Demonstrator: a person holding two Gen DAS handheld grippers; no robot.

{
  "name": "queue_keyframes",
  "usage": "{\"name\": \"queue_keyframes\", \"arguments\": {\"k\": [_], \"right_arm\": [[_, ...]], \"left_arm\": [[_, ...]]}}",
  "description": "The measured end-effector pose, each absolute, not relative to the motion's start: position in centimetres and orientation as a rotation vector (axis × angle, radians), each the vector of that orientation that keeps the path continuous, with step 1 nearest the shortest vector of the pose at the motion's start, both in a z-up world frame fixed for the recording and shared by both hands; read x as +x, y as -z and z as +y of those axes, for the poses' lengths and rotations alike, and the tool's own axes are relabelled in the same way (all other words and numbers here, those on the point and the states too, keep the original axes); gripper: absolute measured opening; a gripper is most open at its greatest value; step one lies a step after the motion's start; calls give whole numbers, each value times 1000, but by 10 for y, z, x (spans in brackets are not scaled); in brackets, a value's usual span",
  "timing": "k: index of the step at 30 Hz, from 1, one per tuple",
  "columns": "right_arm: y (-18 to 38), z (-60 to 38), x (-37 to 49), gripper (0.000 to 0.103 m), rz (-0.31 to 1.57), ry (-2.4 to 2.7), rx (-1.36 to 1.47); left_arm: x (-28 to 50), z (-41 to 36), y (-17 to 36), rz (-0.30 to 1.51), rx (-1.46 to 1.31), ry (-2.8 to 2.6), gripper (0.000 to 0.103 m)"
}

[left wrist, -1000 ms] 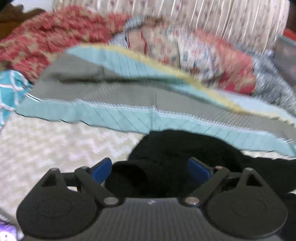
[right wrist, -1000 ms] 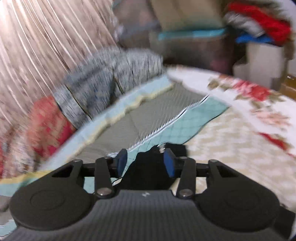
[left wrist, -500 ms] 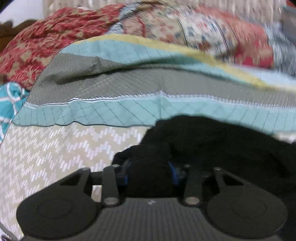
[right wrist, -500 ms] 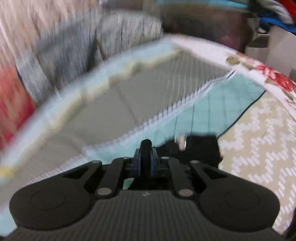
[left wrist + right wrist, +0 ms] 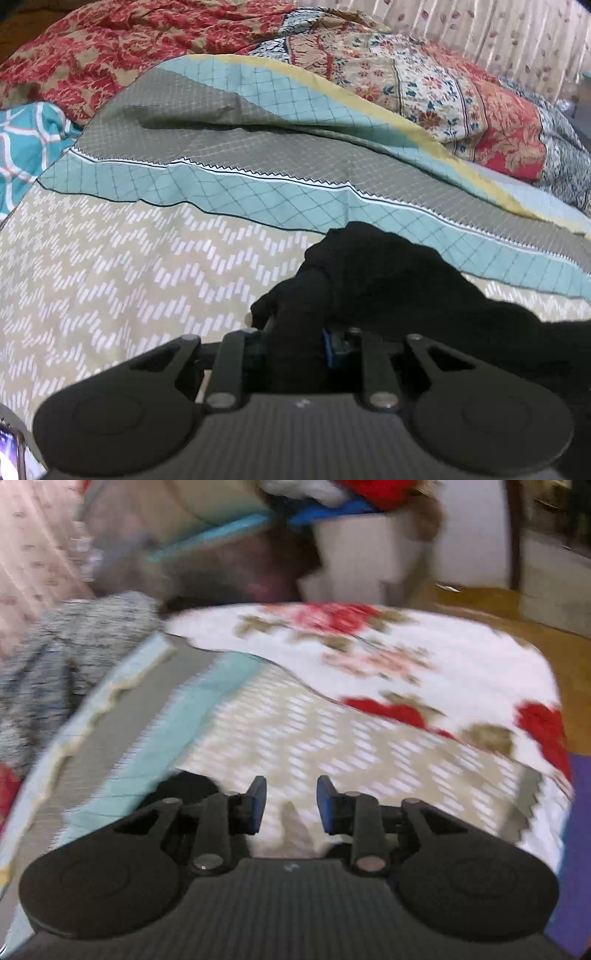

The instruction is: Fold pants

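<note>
The black pants (image 5: 388, 280) lie bunched on the bed in the left wrist view, reaching from the middle to the lower right. My left gripper (image 5: 295, 345) is shut on a thick fold of the pants, and the cloth hides most of its blue pads. In the blurred right wrist view my right gripper (image 5: 291, 805) is open and empty above the beige zigzag bedcover (image 5: 332, 738). A dark bit of the pants (image 5: 188, 784) shows just left of its left finger.
A teal and grey quilt (image 5: 258, 147) lies folded across the bed behind the pants, with red patterned blankets (image 5: 110, 48) beyond it. A white floral blanket (image 5: 388, 657) covers the bed's far end. Boxes and piled cloth (image 5: 351, 535) stand past the bed.
My left gripper closed on the pants and holds them. My right gripper, shut on the pants half a second ago, has opened, let go and swung right toward the bed's end.
</note>
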State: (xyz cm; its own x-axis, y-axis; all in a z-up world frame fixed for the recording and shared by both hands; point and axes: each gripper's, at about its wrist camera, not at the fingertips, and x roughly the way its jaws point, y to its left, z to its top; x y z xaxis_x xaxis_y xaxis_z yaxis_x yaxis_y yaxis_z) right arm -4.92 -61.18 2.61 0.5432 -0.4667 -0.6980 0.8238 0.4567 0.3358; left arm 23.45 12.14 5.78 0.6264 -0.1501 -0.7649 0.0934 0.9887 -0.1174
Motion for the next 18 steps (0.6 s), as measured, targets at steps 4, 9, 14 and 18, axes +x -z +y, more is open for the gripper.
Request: {"name": "queue_keyframes", "arguments": {"k": [4,9,14,18], "right_arm": [[-35,-595,1,38,573,650,766],[-10,-585,100,49,824,701,611],[15,-587,134,34,940,831,482],[3,-581,126,5,894,804,444]], "left_arm": [[239,127,-58,900,-124,129,19],[237,126,-57,907,-141,120,19],[236,125,-58,910,-139,124,19],[236,129,-57,910,-171,124,19]]}}
